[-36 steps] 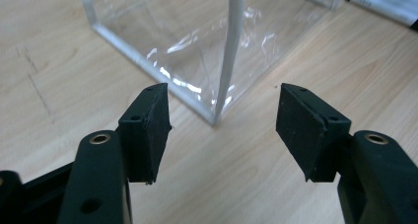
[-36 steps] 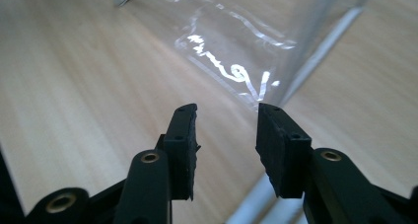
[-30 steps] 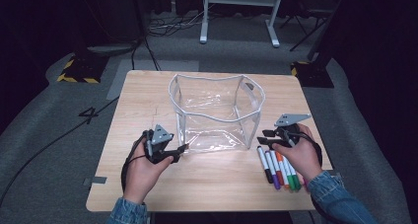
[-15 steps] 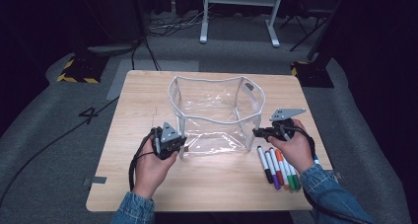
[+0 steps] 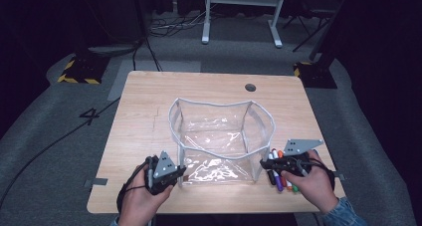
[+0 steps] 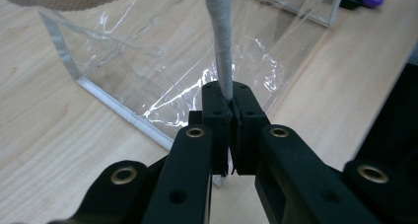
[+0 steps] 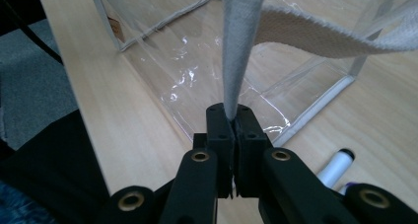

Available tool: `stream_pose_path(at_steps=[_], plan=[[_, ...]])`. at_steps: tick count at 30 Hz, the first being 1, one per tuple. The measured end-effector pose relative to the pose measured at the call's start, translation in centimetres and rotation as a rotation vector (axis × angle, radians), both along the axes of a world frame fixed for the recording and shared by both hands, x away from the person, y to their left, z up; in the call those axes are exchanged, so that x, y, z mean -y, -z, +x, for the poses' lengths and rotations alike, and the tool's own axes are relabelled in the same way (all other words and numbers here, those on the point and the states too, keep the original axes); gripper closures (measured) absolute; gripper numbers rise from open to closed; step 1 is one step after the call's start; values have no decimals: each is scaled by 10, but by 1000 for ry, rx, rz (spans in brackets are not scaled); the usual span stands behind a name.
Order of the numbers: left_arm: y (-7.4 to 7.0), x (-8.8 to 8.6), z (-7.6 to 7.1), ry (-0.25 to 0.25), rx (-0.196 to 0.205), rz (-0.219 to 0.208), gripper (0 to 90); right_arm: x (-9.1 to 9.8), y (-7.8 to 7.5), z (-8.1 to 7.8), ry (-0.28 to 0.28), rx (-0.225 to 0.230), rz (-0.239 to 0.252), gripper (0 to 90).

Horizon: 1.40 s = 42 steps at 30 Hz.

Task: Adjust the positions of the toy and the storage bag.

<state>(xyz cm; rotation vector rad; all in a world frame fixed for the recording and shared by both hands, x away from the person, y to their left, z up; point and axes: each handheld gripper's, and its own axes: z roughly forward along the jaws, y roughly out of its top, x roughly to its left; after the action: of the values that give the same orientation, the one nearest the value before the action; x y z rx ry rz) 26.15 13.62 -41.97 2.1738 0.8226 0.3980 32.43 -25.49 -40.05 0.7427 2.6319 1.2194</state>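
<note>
The clear bag (image 5: pixel 219 141) stands open on the table (image 5: pixel 144 101) between my two tongs, its grey-trimmed mouth facing up, and I see nothing inside it. My left tongs (image 5: pixel 180 172) are pressed together on the bag's near left corner edge; the left gripper view shows what the high view cannot, the grey trim (image 6: pixel 222 41) pinched right between the pads. My right tongs (image 5: pixel 263 162) are likewise clamped on the near right corner, and the right gripper view shows the grey trim (image 7: pixel 239 46) rising straight from the closed pads. Just beside my right tongs lie the markers (image 5: pixel 278 178), outside the bag, partly under my right hand (image 5: pixel 313 183).
</note>
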Motion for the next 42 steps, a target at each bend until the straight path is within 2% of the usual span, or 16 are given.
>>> stream_pose_path(at_steps=[7,15,23,26,31,33,35,38,40,42], plan=[[1,11,-22,69,-10,0,850,16,3,-30,-8,-15,13,880],[1,25,-37,118,-20,5,844,32,5,-52,-6,-26,20,879],[1,37,-45,166,-29,3,810,47,6,-62,16,-37,40,879],[1,42,-47,186,-30,1,806,52,5,-65,22,-38,31,879],[0,42,-48,198,-31,-5,755,56,5,-67,32,-42,34,873],[-3,38,-50,221,-63,-47,673,57,6,-66,35,-53,48,830],[-6,34,-52,222,-72,-63,617,58,4,-66,34,-52,58,765],[-9,26,-54,222,-91,-37,551,60,1,-65,37,-54,50,674],[-11,18,-55,213,-98,-16,517,64,-1,-64,49,-64,80,608],[-13,7,-53,193,-108,-12,508,68,-1,-64,48,-64,93,588]])
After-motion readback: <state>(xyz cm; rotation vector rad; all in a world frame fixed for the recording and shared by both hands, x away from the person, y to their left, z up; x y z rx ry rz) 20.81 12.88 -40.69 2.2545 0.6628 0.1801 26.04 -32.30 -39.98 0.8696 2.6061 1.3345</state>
